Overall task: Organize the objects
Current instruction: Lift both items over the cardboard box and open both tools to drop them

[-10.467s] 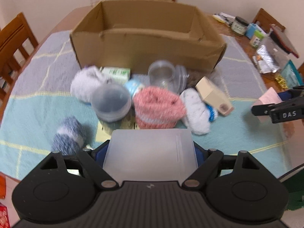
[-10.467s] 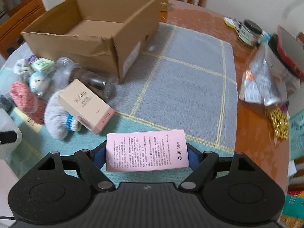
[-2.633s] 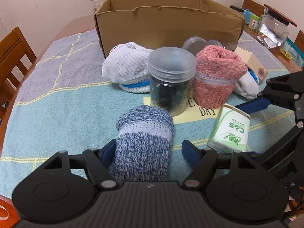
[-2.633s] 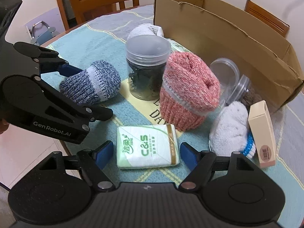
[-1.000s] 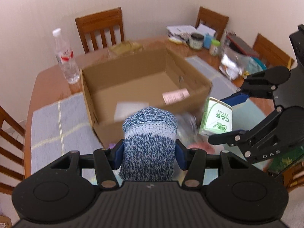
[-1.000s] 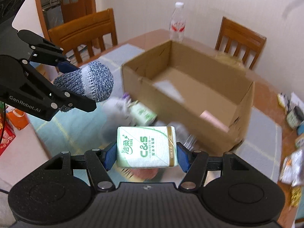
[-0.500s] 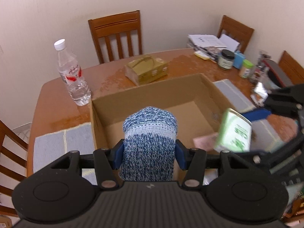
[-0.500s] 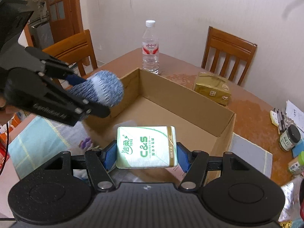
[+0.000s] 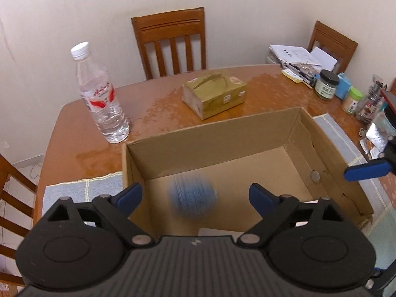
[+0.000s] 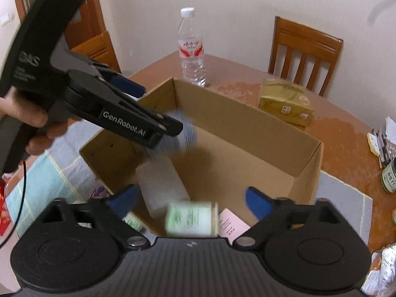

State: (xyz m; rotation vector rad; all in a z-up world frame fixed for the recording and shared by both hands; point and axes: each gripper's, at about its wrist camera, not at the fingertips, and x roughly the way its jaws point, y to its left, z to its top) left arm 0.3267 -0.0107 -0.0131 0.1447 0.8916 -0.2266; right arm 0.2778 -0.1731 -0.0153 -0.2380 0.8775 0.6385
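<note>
Both grippers hover over the open cardboard box [image 9: 321, 148] [image 10: 307, 158]. My left gripper [image 9: 195, 195] has its jaws opening, and the blue knitted sock roll [image 9: 193, 198] [image 10: 184, 133] drops, blurred, into the box, free of the pads. My right gripper [image 10: 190, 201] also has its jaws opening; the green tissue pack [image 10: 191, 219] falls blurred between them, touching neither pad. Inside the box lie a frosted plastic container [image 10: 160, 185] and a pink box [image 10: 232, 222]. A hand holds the left gripper, seen in the right wrist view.
A water bottle [image 9: 99, 94] [image 10: 191, 49] stands behind the box. A gold carton [image 9: 214, 94] [image 10: 284, 105] lies on the wooden table [image 9: 158, 104]. Jars and papers [image 9: 326, 84] crowd the right side. Chairs [image 9: 170, 42] ring the table. Another green pack [image 10: 133, 220] lies outside the box's near wall.
Both grippers have opened wide. The sock roll has left the left gripper and the tissue pack has left the right one; both are falling into the box.
</note>
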